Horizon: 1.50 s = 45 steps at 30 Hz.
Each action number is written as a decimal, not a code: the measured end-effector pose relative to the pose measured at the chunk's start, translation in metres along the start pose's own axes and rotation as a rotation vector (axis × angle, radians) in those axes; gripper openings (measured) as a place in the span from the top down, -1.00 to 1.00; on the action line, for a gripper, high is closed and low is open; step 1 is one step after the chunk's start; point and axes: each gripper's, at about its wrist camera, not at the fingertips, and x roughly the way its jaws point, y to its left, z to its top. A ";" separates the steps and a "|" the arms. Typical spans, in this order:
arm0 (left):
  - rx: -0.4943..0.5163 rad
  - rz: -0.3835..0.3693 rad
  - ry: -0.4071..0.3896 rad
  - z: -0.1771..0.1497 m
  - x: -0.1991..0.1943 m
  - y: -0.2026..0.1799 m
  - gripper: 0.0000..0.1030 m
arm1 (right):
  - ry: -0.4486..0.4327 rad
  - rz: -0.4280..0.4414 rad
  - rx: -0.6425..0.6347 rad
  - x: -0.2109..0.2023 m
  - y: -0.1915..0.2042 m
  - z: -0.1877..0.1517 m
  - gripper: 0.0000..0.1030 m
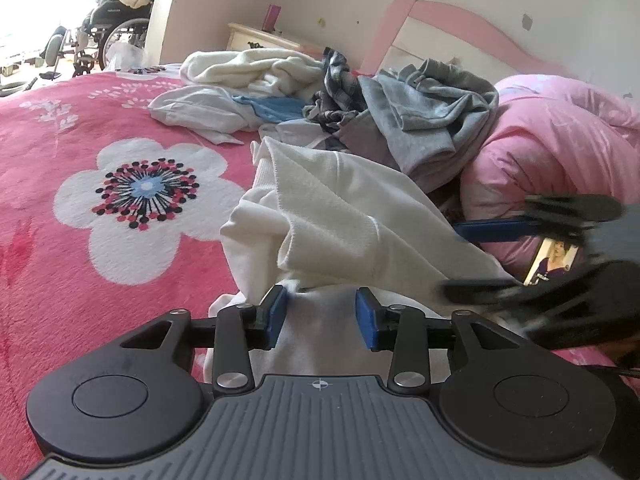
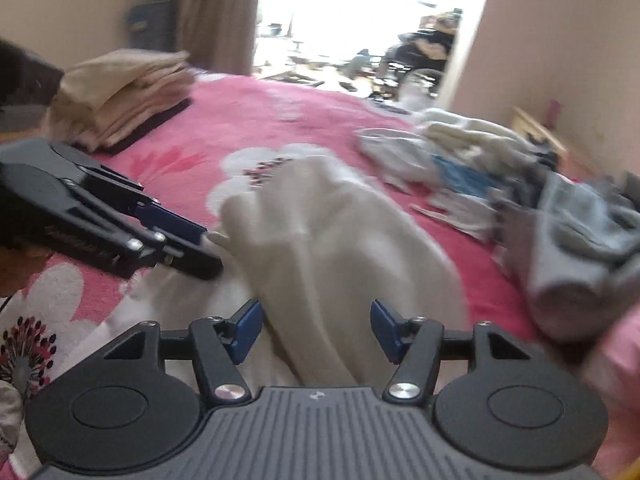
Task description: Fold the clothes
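While both jaws stand apart, the left hand-held gripper (image 1: pixel 322 314) and right hand-held gripper (image 2: pixel 316 330) straddle the white garment (image 1: pixel 344 216) on the bed (image 1: pixel 80 240); closing shallow could snag one layer and spoil the fold.

- The bed cover (image 1: pixel 80 128) was pink plush cloth, fuzzy and matt, with a printed flower pattern.
- The white garment (image 1: pixel 340 216) was soft knit cloth, matt, with a fine ribbed weave on the turned-over side.
- The grey garment (image 1: pixel 432 120) was thick matt jersey cloth.
- The pink quilt (image 1: pixel 560 136) was smooth cloth with a slight sheen.
- The left tongs (image 1: pixel 322 316) had matt black plastic links, bright metal pivot pins and blue pads (image 1: pixel 276 316).
- The right tongs (image 2: pixel 316 330) had the same finish; the body was ribbed grey plastic.
- The folded stack (image 2: pixel 124 96) was beige cloth, matt.
- The headboard (image 1: pixel 448 16) looked smooth and painted pink.
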 end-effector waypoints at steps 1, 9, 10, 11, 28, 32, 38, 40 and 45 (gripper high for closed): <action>-0.003 -0.005 0.004 -0.001 -0.002 0.001 0.17 | 0.008 0.002 0.008 0.010 0.003 0.002 -0.21; -0.013 -0.013 0.045 -0.015 -0.012 0.008 -0.11 | -0.009 -0.067 0.327 0.014 -0.035 0.000 0.92; -0.016 -0.014 0.050 -0.016 -0.013 0.009 -0.13 | -0.017 -0.092 0.369 0.006 -0.045 -0.003 0.95; -0.018 -0.017 0.055 -0.018 -0.014 0.009 -0.13 | -0.025 -0.120 0.409 -0.002 -0.054 -0.007 0.96; -0.060 -0.016 0.164 -0.043 -0.024 0.009 -0.35 | 0.182 -0.276 0.692 -0.081 -0.116 -0.108 0.90; -0.088 0.007 0.138 -0.036 -0.027 0.014 -0.35 | 0.138 -0.276 0.685 -0.087 -0.111 -0.103 0.63; -0.025 0.030 0.044 0.000 -0.023 0.012 -0.36 | 0.045 -0.303 0.784 -0.095 -0.126 -0.097 -0.02; 0.011 0.025 0.027 0.012 -0.016 0.008 -0.36 | 0.011 -0.327 0.774 -0.098 -0.127 -0.093 -0.05; 0.082 0.040 0.033 0.028 0.010 -0.007 -0.41 | -0.056 -0.286 0.688 -0.094 -0.114 -0.073 -0.13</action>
